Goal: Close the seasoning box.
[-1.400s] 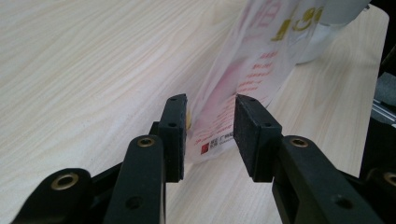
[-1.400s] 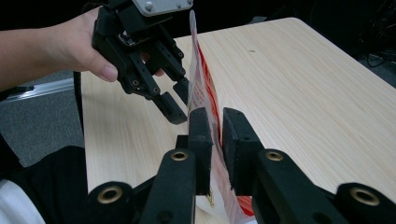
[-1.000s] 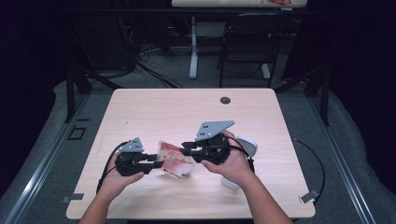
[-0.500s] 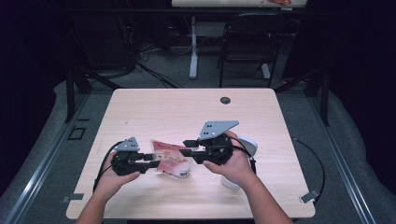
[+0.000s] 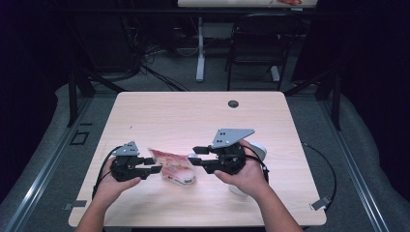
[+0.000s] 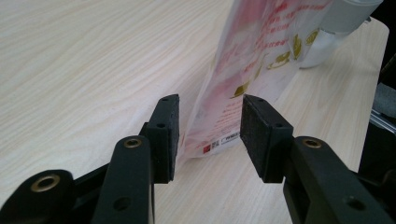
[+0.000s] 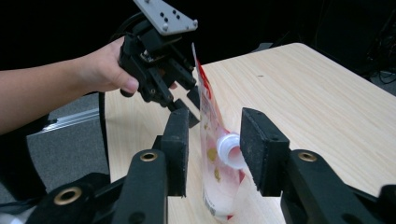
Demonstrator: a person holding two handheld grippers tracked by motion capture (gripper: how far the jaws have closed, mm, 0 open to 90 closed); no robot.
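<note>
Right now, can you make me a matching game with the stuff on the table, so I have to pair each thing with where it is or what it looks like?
Things:
1. pouch
2. spout cap
3. left gripper
4. table hole

Descriptions:
A. small, dark and round, near the far edge of the table
B. white, between the right gripper's open jaws
C. pink and red with printing, held upright between both grippers
D. black, jaws open around the pouch's bottom edge

Pairs: 1-C, 2-B, 3-D, 4-A
</note>
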